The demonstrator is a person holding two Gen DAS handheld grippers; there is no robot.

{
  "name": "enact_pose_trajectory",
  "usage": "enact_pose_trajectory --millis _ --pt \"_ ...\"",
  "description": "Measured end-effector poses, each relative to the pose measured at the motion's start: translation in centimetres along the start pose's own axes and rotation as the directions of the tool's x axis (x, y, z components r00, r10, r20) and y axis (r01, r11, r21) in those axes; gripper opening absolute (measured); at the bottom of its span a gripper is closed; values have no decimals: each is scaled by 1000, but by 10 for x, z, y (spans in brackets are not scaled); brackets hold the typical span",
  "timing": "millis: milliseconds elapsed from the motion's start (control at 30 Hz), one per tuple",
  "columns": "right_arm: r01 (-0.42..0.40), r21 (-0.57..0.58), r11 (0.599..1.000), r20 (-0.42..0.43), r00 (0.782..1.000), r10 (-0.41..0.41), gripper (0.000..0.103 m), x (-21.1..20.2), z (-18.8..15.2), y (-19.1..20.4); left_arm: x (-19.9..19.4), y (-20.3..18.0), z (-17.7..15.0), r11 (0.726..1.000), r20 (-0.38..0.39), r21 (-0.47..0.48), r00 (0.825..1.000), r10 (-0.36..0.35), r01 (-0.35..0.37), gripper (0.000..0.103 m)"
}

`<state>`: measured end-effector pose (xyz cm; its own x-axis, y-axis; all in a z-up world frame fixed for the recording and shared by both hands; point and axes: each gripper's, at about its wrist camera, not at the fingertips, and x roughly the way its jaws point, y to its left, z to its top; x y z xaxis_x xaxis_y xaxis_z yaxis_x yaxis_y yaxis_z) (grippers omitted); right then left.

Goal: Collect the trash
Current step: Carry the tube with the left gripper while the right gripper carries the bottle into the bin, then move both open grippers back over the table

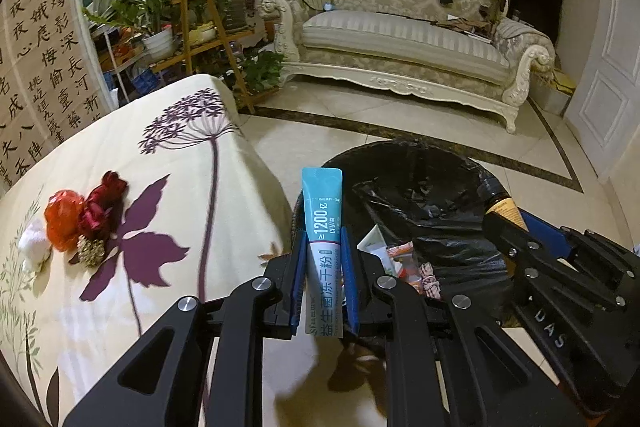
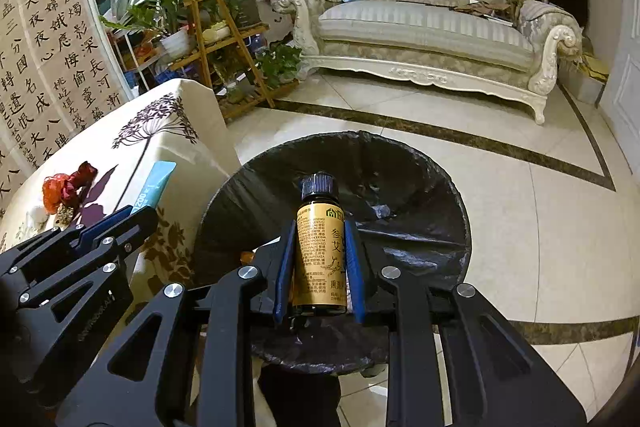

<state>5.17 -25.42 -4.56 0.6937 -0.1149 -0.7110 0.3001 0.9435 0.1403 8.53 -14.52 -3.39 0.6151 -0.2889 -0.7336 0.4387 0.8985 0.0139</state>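
1. Left wrist view: trash bin (image 1: pixel 404 187) with a black liner stands on the tiled floor (image 1: pixel 460 131), just beside the table (image 1: pixel 100 307) edge. Wrappers and paper scraps (image 1: pixel 400 263) lie at its bottom.
2. Table has a floral cloth; crumpled red, orange and white trash (image 1: pixel 76 223) sits near its left side, well apart from the bin. Open floor runs to the sofa (image 1: pixel 400 39).
3. Left gripper (image 1: pixel 325 259) is pinching a teal powder sachet (image 1: pixel 323 223), upright, at the bin's near rim. Right gripper (image 1: pixel 516 223) enters from the right over the bin.
4. Right wrist view: bin mouth (image 2: pixel 400 163) is directly below; contents are mostly hidden here.
5. Right gripper (image 2: pixel 320 259) clamps a gold-labelled bottle (image 2: pixel 320 255) with a black cap, upright, above the bin.
6. Left gripper (image 2: pixel 136 215) is at the left with the sachet (image 2: pixel 154 187), over the table edge.
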Motion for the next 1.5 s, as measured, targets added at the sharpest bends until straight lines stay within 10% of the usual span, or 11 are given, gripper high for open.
enact_pose_trajectory --millis 600,1000,1500 --pt "18 22 1000 12 1000 -18 46 1 3 -5 -5 8 3 999 12 -33 1000 27 -27 62" --pt "-68 -49 996 8 998 69 59 0 10 45 -29 79 -13 976 14 -159 988 153 -148 69" --pt "-207 -180 962 -23 978 206 59 4 22 139 -46 200 -31 885 -24 -324 938 347 -336 72"
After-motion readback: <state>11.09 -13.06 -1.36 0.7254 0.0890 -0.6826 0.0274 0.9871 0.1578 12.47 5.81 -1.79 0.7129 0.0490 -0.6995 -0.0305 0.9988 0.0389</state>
